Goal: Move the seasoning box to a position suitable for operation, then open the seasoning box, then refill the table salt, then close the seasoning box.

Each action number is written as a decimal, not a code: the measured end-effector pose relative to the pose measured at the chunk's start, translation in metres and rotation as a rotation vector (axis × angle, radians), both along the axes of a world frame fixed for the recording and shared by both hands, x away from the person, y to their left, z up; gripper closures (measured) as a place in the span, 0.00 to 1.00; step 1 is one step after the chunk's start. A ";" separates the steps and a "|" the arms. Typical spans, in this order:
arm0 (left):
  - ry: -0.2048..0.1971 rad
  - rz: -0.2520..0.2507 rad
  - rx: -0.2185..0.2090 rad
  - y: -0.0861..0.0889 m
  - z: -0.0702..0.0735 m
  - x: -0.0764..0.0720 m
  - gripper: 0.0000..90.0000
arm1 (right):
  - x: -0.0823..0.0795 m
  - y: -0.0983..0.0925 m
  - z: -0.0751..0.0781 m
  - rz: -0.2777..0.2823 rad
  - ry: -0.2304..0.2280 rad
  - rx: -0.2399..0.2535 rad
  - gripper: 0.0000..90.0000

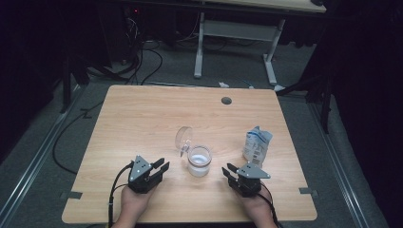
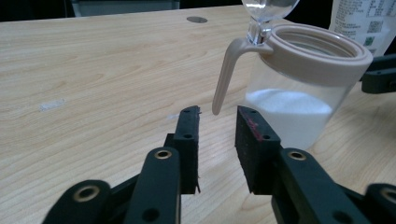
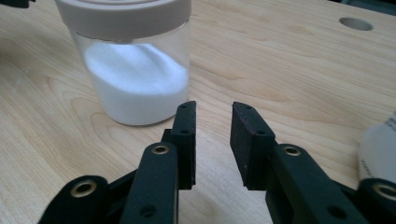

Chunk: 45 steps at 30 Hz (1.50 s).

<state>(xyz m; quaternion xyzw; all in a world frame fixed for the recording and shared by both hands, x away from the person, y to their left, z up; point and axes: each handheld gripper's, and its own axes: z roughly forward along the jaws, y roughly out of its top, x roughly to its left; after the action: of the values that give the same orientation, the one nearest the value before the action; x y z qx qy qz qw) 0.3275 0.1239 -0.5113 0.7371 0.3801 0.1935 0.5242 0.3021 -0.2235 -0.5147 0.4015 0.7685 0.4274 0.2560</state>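
A clear jar [image 1: 199,161] half full of white powder stands near the table's front middle. Its clear lid [image 1: 183,137] is flipped up and back on a hinge. The jar [image 2: 299,88] has a beige rim and a beige handle [image 2: 226,74]. My left gripper [image 1: 160,168] rests left of the jar, open and empty, its fingertips [image 2: 189,122] just short of the handle. My right gripper [image 1: 229,170] rests to the jar's right, open and empty, with the jar [image 3: 135,70] ahead and left of its jaws. A white pouch [image 1: 256,146] stands right of the jar.
The wooden table [image 1: 142,114] has a round cable hole [image 1: 226,100] near its far edge. Beyond it stand a white desk frame [image 1: 235,42] and loose cables [image 1: 142,61] on the grey floor. A person's hands [image 1: 133,204] hold both grippers at the front edge.
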 end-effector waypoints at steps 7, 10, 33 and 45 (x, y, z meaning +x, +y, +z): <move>0.003 0.017 -0.001 -0.009 0.005 0.011 0.90 | 0.003 0.008 -0.003 0.035 0.021 -0.020 0.91; 0.015 0.022 -0.008 -0.013 0.006 0.017 0.93 | 0.002 0.012 -0.001 0.046 0.017 -0.016 0.95; -0.020 0.016 -0.057 -0.040 0.042 0.035 1.00 | 0.013 0.027 0.007 0.097 0.004 -0.016 1.00; -0.032 -0.034 -0.050 -0.051 0.042 0.025 1.00 | 0.012 0.035 0.005 0.116 0.001 -0.026 1.00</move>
<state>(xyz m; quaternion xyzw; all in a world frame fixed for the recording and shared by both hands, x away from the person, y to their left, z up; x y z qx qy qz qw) 0.3529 0.0731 -0.4698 0.7269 0.3638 0.1867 0.5517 0.3139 -0.1886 -0.5100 0.3530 0.7963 0.4311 0.2355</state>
